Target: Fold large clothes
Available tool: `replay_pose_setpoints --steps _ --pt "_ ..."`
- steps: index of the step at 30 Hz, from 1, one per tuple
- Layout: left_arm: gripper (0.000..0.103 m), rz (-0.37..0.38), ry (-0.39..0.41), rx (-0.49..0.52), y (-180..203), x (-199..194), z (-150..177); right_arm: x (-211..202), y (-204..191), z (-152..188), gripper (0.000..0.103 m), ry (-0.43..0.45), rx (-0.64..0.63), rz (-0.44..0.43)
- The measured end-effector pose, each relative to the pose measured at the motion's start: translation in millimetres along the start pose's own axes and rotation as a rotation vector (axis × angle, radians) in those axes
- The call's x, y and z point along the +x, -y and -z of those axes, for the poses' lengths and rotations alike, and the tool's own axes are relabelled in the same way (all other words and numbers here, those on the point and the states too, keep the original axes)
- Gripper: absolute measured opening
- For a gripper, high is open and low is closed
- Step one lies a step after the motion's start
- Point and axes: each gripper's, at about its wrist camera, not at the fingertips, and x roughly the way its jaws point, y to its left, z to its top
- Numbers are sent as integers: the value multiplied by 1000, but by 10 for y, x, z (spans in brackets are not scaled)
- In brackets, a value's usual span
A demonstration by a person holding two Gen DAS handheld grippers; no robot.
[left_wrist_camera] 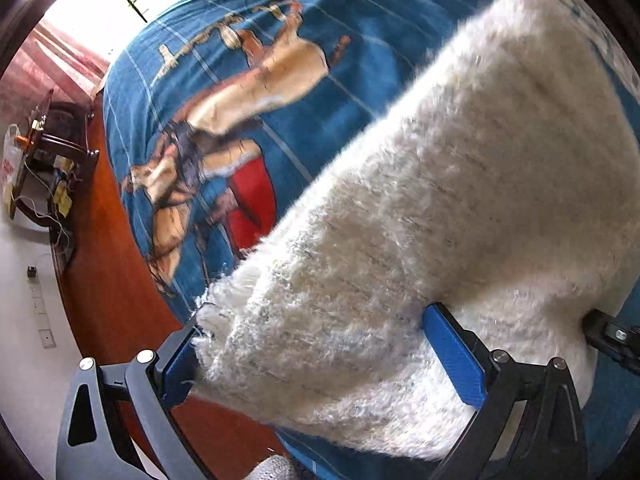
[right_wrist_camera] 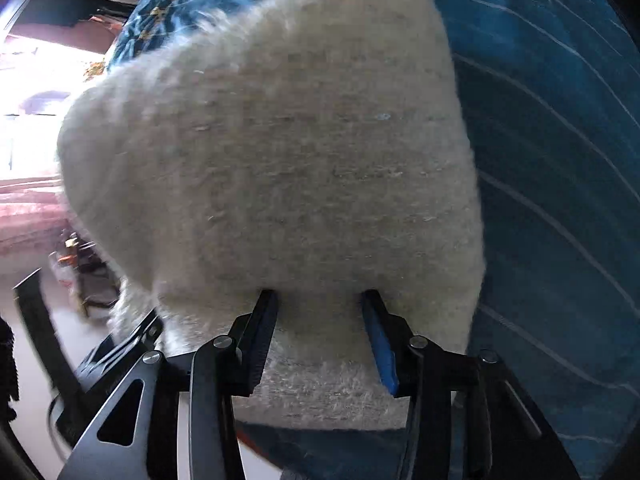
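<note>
Bedspread (left_wrist_camera: 168,92), blue with pale grid lines and a large printed figure in tan and red, covers the bed and serves as the folding surface; it fills most of both views, so the work is done over the bed, presumably for a wide soft area to lay a big garment flat; white fluffy knit garment (left_wrist_camera: 460,208), thick and long-piled, probably a sweater though no sleeve or neckline can be made out, lies partly on the bedspread with its near edge raised toward both cameras; left gripper (left_wrist_camera: 316,344) has its blue-padded fingers spread wide with the near hem and a frayed corner of the knit bunched between them; whether the pads actually pinch the cloth cannot be told from this view; right gripper (right_wrist_camera: 320,336) has its jaws much closer together, with a narrow neck of the same knit squeezed between them, so it reads as clamped on the edge; judgement: two grips along one edge suggest a lift-and-carry fold, the edge held taut so the bulky pile does not sag or double unevenly; risk: loose pile may slip from the wider left grip; room: reddish wooden floor (left_wrist_camera: 104,280) beside the bed; dark wooden stand (left_wrist_camera: 52,148) with clutter and wires near a white wall; bright window (left_wrist_camera: 100,8) washes out the far corner.
</note>
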Motion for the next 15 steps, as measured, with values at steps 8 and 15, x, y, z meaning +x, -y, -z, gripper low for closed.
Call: replay_pose_setpoints --steps 8,15 --pt "103 95 71 -4 -104 -286 -284 -192 744 -222 87 111 -25 -255" --pt "103 152 84 13 156 -279 -475 413 972 -371 85 -10 12 -689"
